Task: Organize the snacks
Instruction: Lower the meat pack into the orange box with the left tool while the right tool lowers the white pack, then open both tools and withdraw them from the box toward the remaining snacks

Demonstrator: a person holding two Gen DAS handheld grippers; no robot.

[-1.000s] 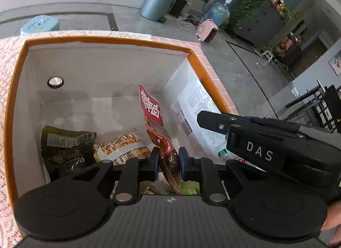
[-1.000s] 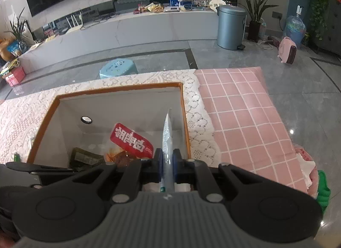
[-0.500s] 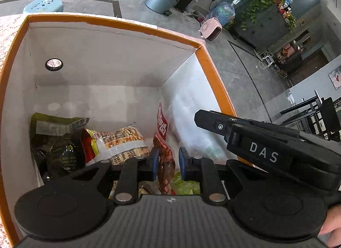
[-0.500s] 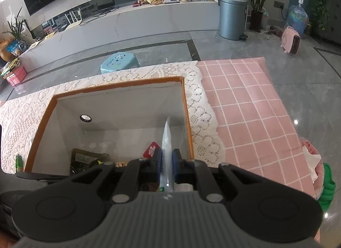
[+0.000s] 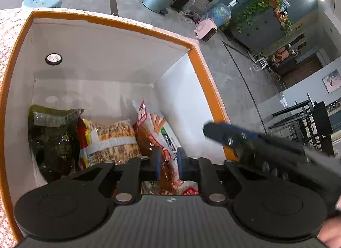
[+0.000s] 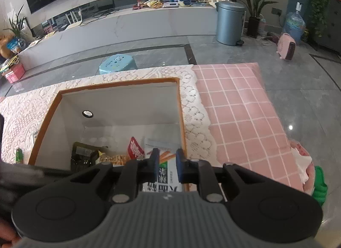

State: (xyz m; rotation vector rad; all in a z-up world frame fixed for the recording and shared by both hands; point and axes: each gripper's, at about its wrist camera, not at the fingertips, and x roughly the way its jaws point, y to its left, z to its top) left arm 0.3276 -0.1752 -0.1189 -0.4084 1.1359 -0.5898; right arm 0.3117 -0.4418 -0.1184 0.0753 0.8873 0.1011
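Letting go, the right gripper opens its jaws over the orange-rimmed box, and the white packet it was pinching edge-on a second ago now lies loose below and between its fingers, leaning by the box's right wall. The left gripper, low inside the same box, narrows its jaws on the red packet, which has sunk from standing tall to resting among the other snacks; whether the pads truly press it cannot be told. A dark green packet and a yellow packet sit alongside. Both latest snacks appear delivered, leaving more on the lace-covered worktop to collect.
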